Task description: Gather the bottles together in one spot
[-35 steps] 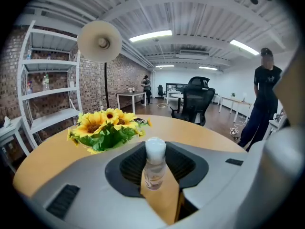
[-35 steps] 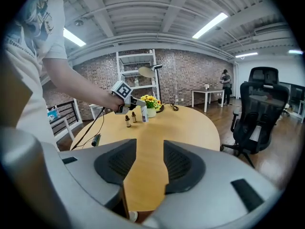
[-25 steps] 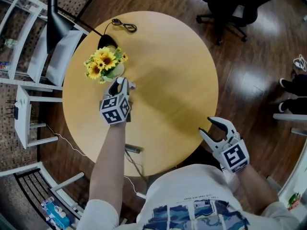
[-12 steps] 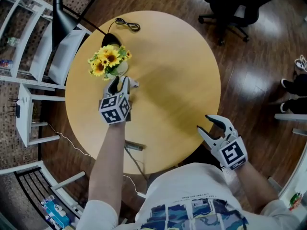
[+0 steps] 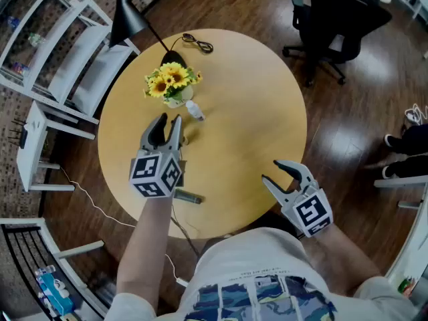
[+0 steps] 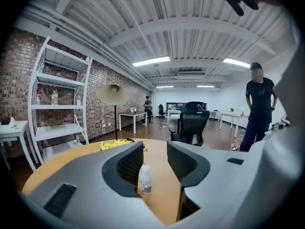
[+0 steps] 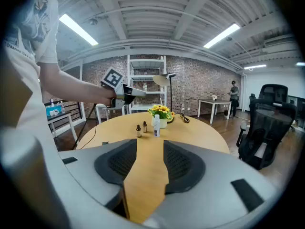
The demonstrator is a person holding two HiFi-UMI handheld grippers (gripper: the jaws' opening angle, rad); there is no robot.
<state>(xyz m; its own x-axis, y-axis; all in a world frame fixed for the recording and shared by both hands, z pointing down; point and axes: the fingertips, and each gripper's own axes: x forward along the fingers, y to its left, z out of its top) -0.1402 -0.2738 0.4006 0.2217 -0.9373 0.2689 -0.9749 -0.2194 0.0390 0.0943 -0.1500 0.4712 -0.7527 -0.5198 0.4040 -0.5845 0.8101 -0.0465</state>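
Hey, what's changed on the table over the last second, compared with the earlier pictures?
The left gripper has just been opening its jaws, letting go of the white bottle, and has drawn back toward the person. The bottle now stands clear beyond its tips, beside the sunflowers. The right gripper stayed open and empty, and the sunflowers kept their place.

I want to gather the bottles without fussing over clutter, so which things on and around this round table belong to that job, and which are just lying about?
Belong to the job: white bottle; two small brown bottles.

Just lying about: sunflower vase; black lamp; coiled cable; office chair.
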